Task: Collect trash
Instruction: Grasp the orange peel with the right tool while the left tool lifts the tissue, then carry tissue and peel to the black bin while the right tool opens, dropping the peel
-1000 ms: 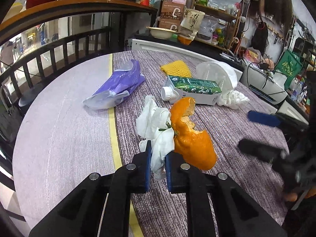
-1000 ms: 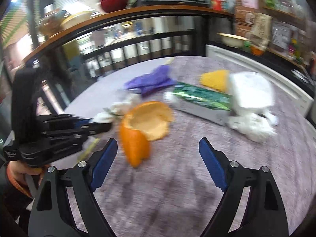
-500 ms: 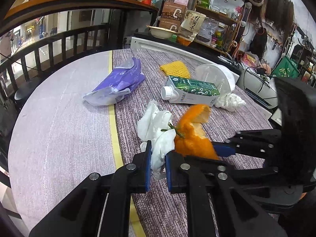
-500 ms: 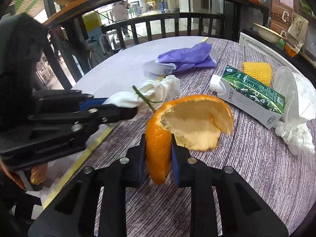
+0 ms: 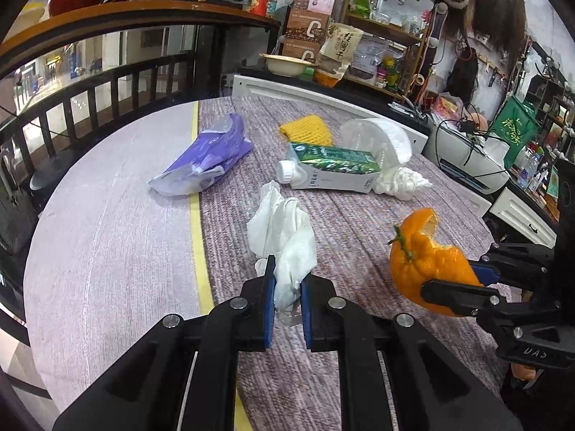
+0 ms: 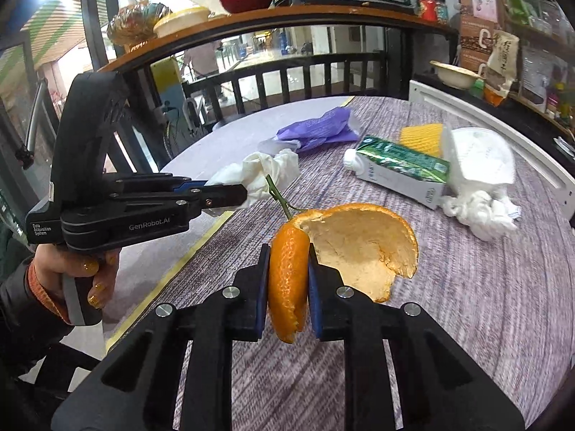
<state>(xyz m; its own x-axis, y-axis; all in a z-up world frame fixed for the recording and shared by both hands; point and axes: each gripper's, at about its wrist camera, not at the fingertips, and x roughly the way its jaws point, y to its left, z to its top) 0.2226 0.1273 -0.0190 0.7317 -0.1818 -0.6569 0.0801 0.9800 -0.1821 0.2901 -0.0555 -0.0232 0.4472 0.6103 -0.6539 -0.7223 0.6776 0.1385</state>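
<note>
On the purple-grey table [image 5: 359,230], at about six o'clock in each wrist view, both grippers carry a catch. The left gripper [image 5: 286,298] has its jaws clamped on a crumpled white tissue [image 5: 284,237], pinched low so the loose folds stand free above the pads. The right gripper [image 6: 288,283] is closing its jaws on the folded edge of an orange peel [image 6: 345,248], the pads already pressing it, the open cup hanging toward three o'clock. Both pieces look lifted clear, presumably for carrying to a bin, which no view shows. Toward twelve o'clock lie the milk carton [image 5: 332,172], purple wrapper [image 5: 208,154], yellow foam net [image 5: 305,131] and white plastic bag [image 5: 381,140], all untouched.
</note>
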